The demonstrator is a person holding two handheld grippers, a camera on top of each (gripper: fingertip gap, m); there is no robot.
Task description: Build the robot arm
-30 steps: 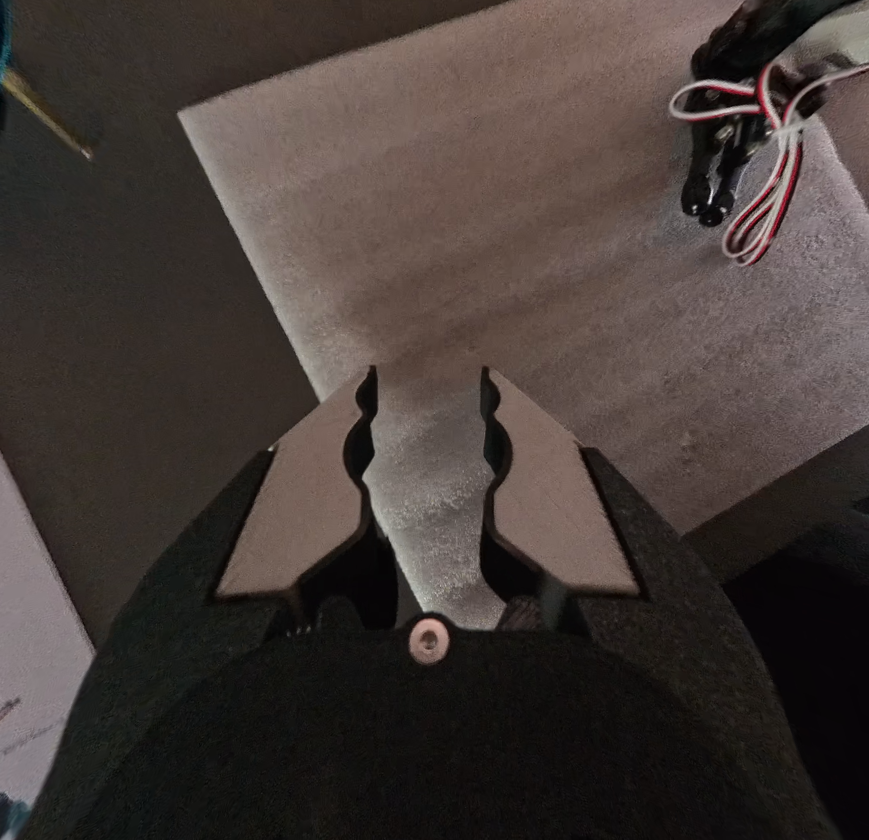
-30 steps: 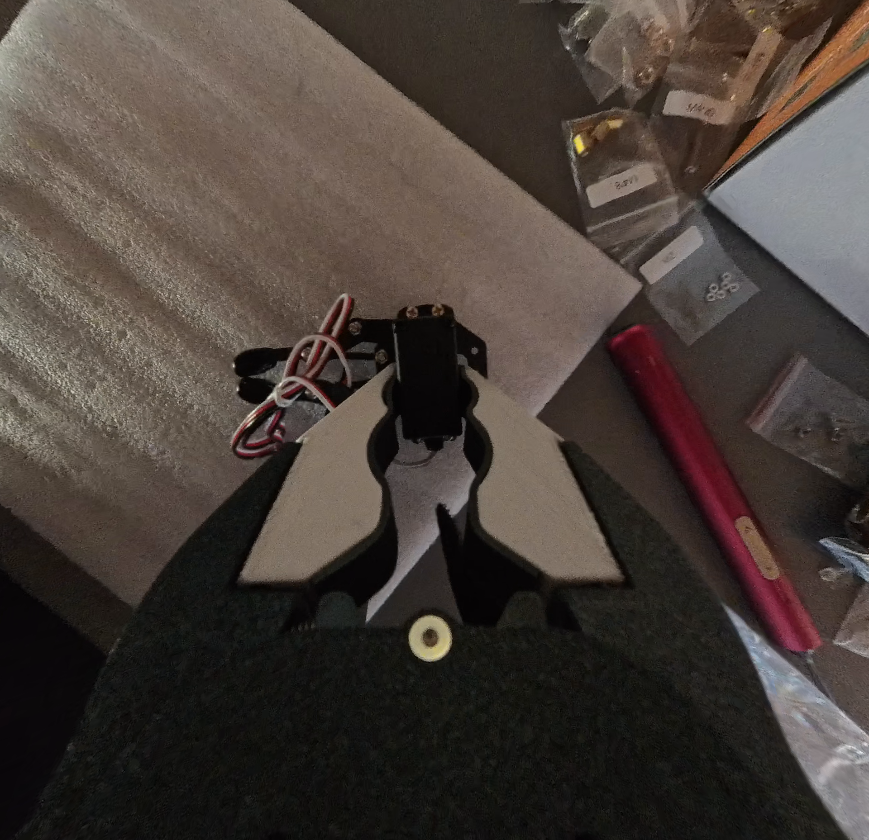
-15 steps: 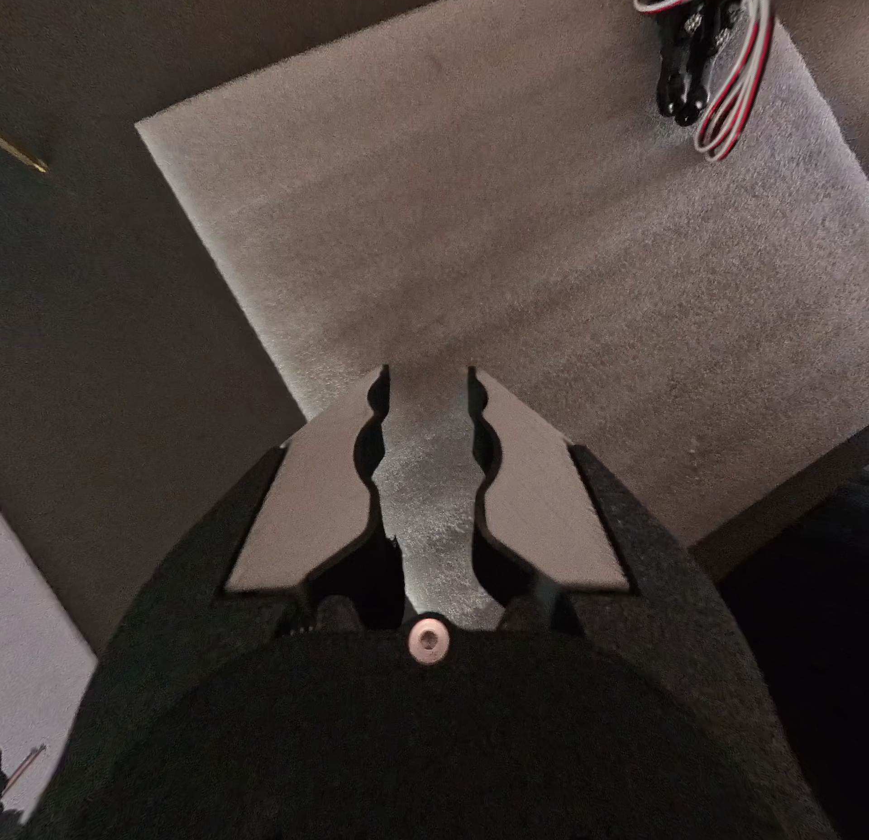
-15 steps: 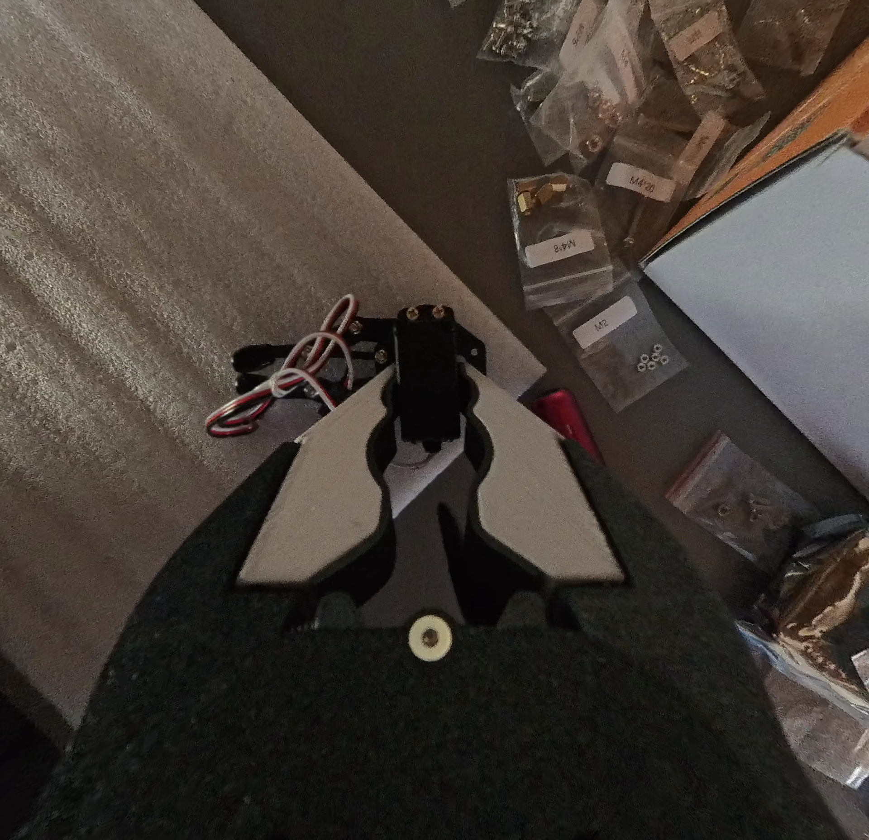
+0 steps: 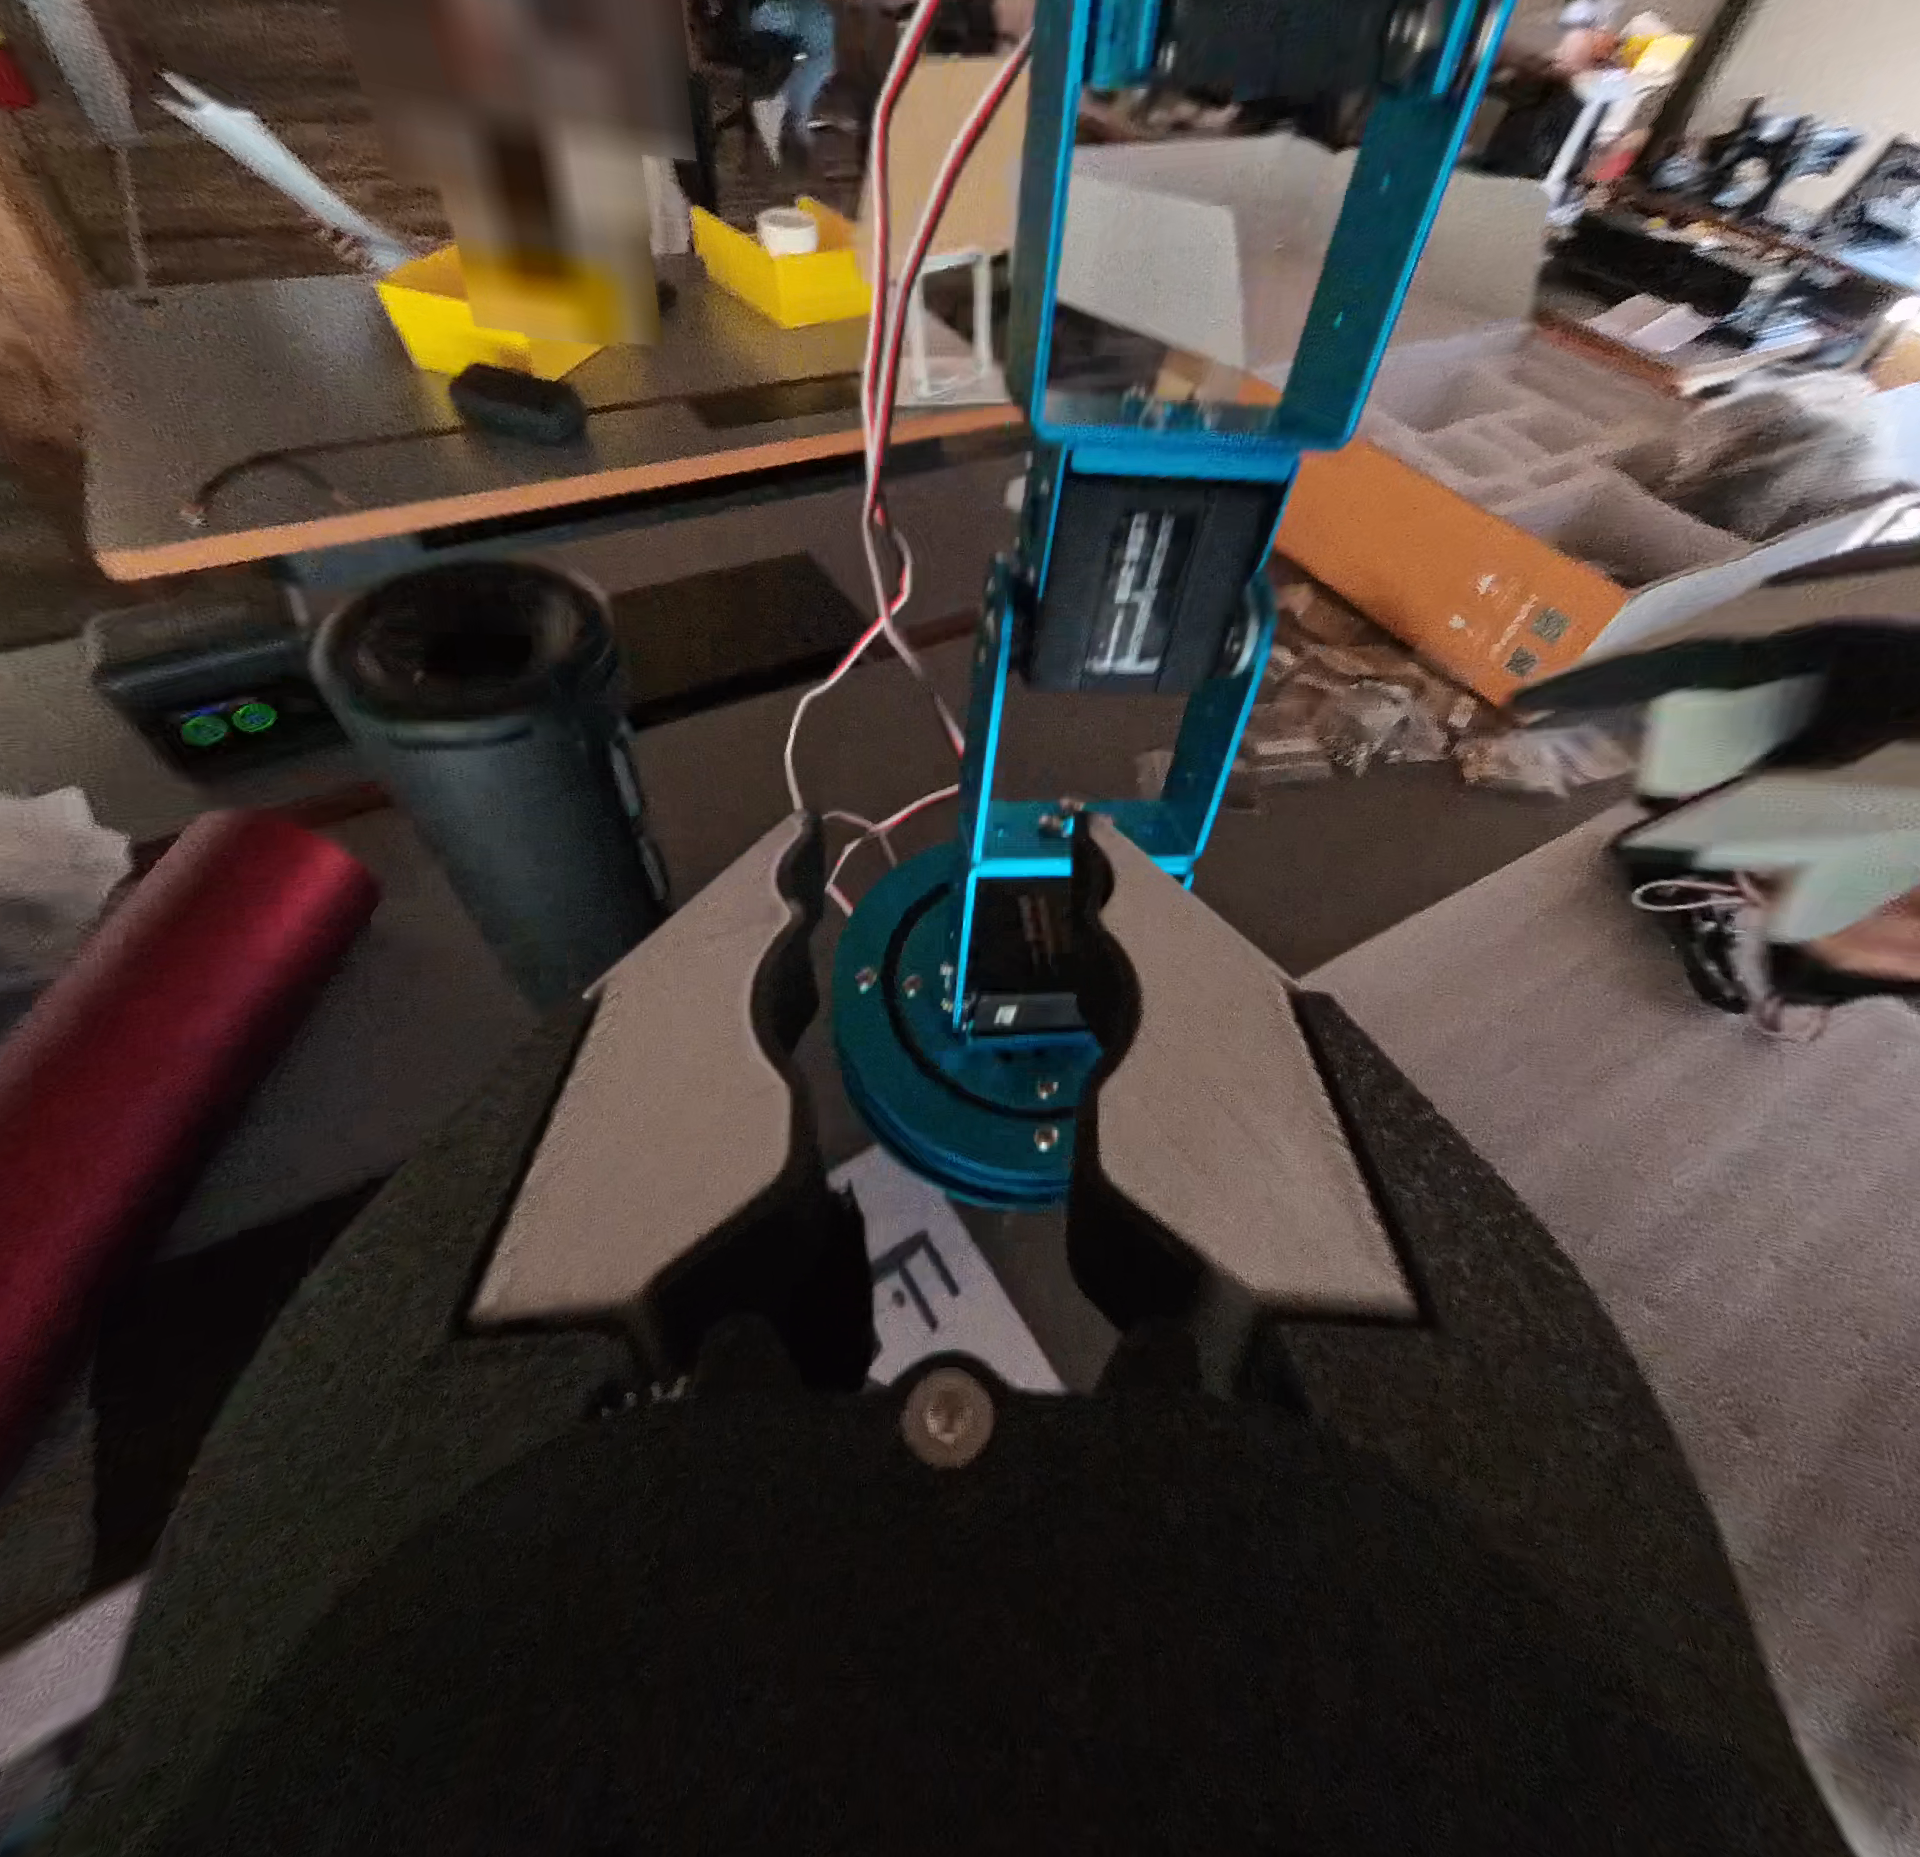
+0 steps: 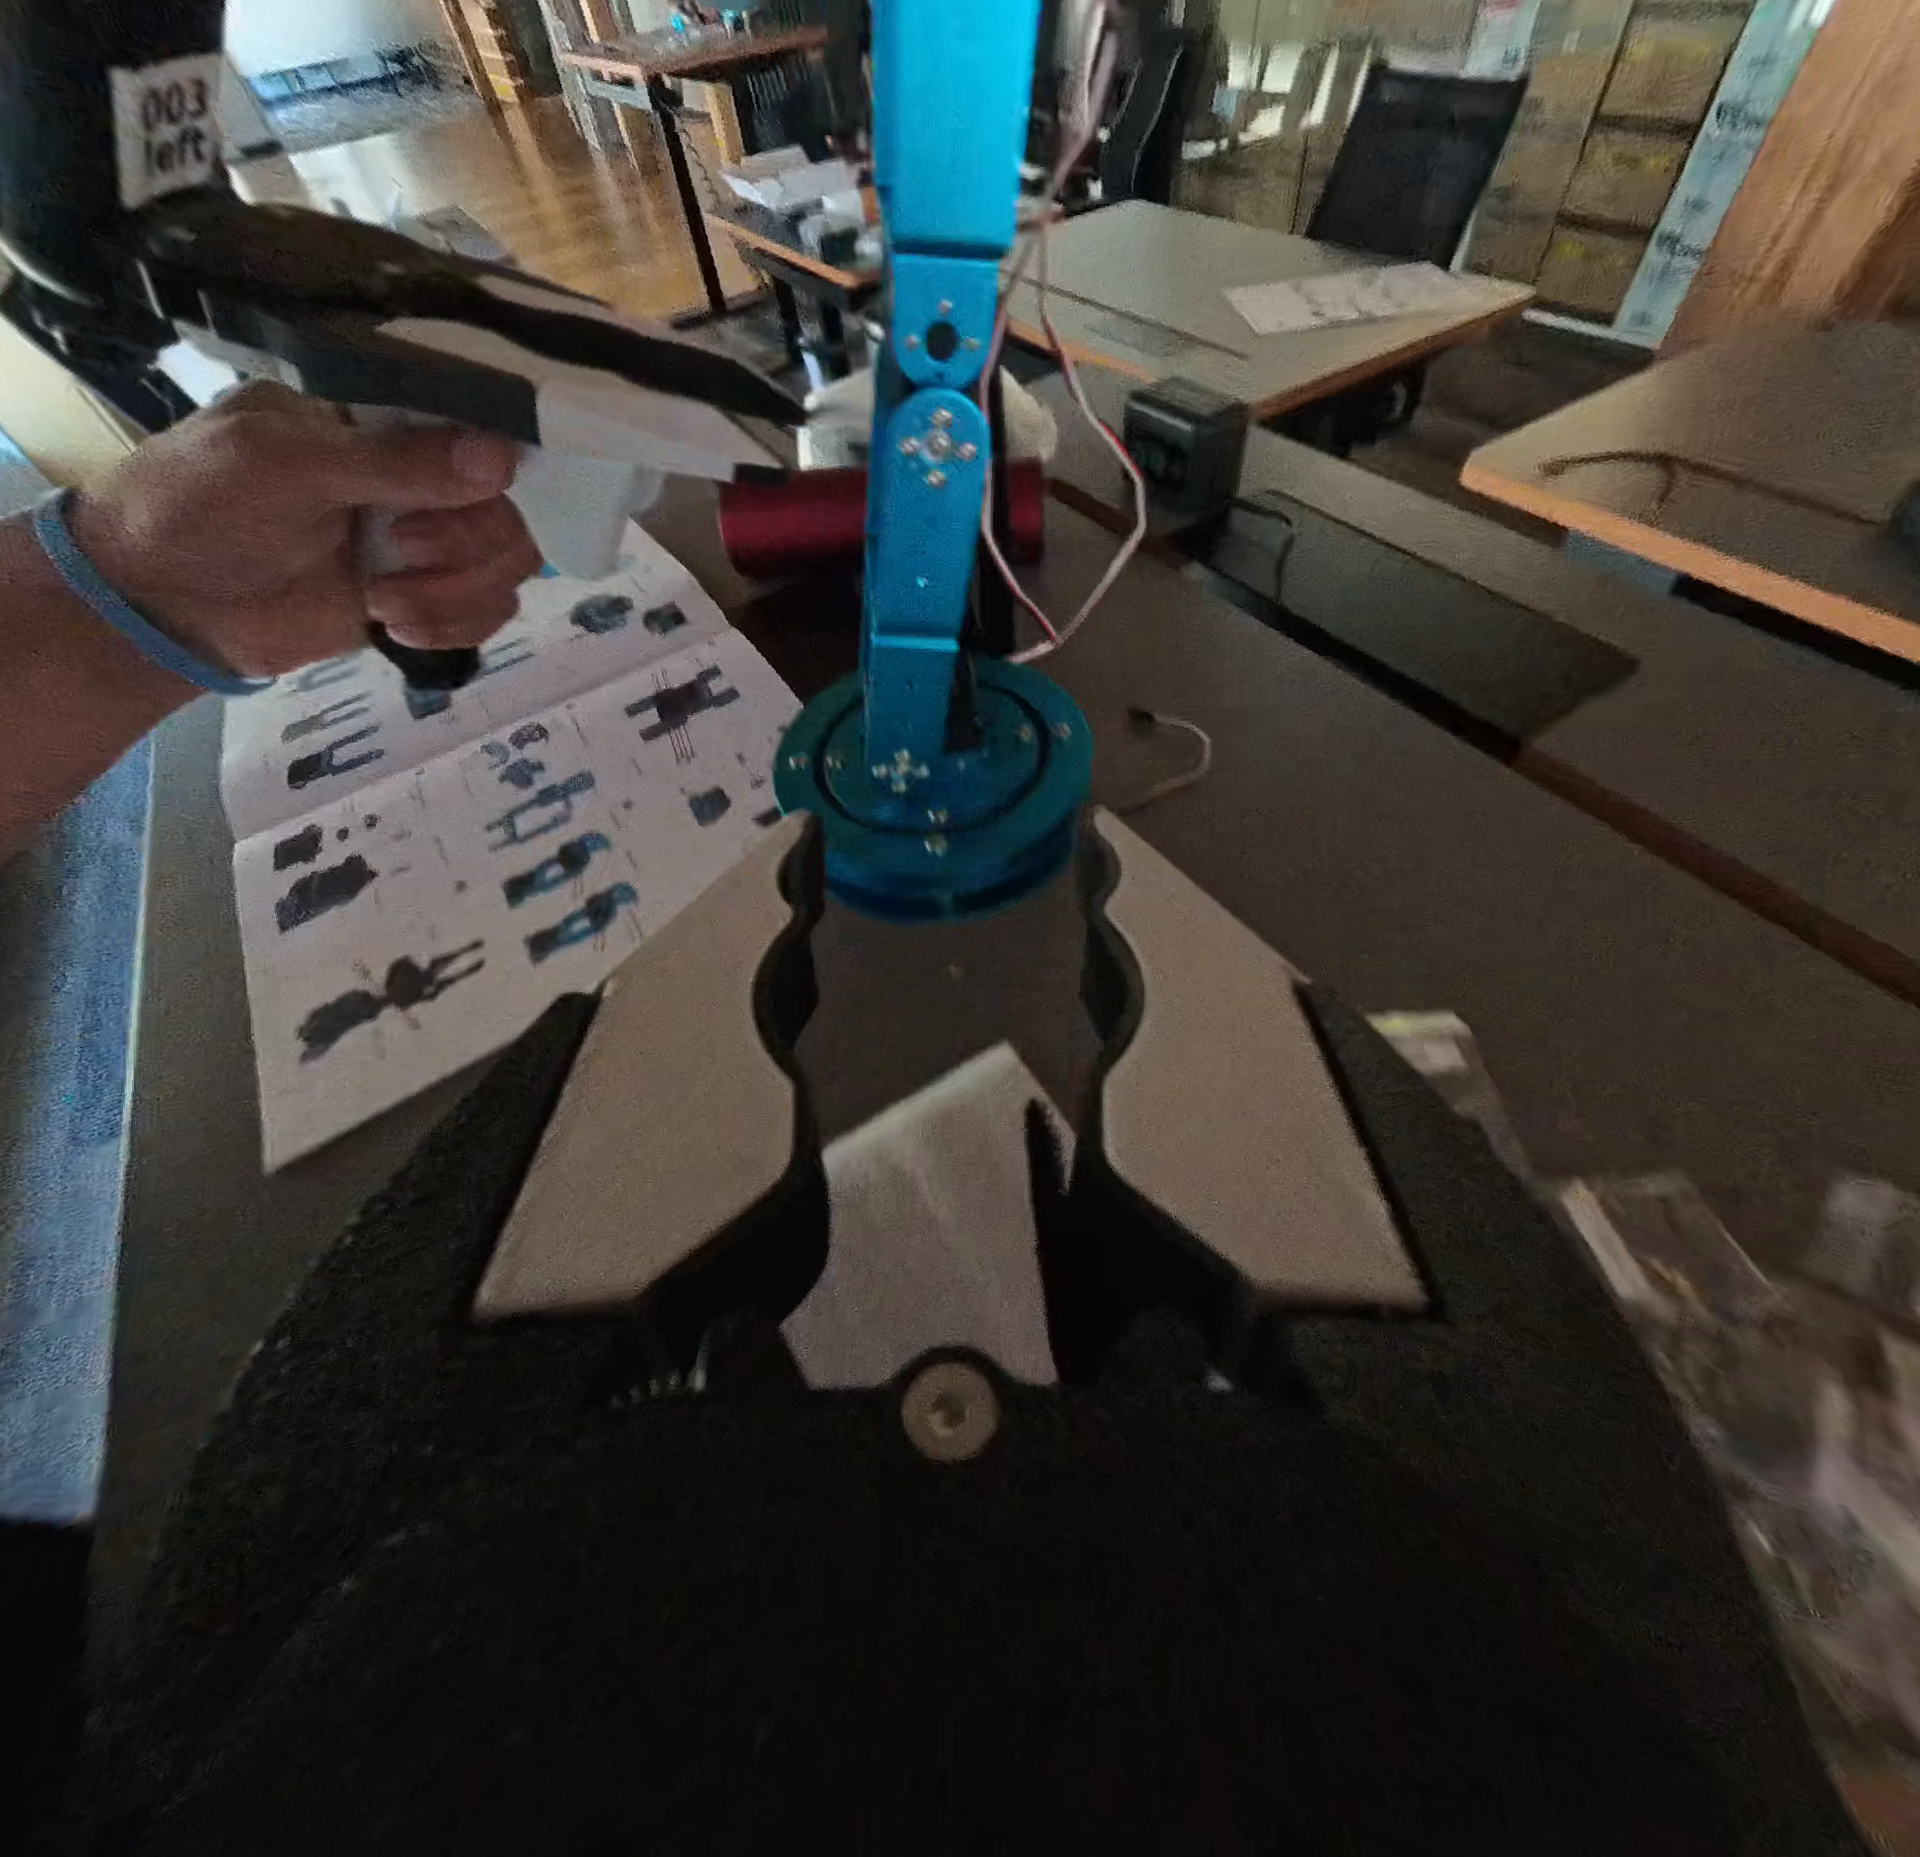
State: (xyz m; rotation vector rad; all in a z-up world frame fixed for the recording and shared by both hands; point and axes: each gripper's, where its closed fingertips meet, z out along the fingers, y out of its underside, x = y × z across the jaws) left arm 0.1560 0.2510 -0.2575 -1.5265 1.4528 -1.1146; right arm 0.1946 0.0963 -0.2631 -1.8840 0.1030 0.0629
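A blue metal robot arm (image 5: 1164,373) with black servos stands on a round blue base (image 5: 935,1059). My left gripper (image 5: 943,841) is open; the base and lowest bracket show between its fingers, and I cannot tell whether a pad touches them. In the right wrist view a hand holds the left gripper (image 6: 623,394) up beside the arm's lower link (image 6: 925,477). My right gripper (image 6: 951,831) is open and empty, with the base (image 6: 935,779) just beyond its fingertips. It also shows blurred in the left wrist view (image 5: 1766,768), above a black servo part with wires (image 5: 1714,945).
A printed instruction sheet (image 6: 447,841) lies left of the base. A dark red cylinder (image 5: 156,1028) and a dark upright cylinder (image 5: 499,747) are on the left. A foam sheet (image 5: 1662,1236), bags of small parts (image 5: 1403,706) and an orange box (image 5: 1434,560) are on the right.
Both views swung up from the foam sheet to the blue arm. My right gripper opened and let go of the black servo part. My left gripper narrowed, then opened again.
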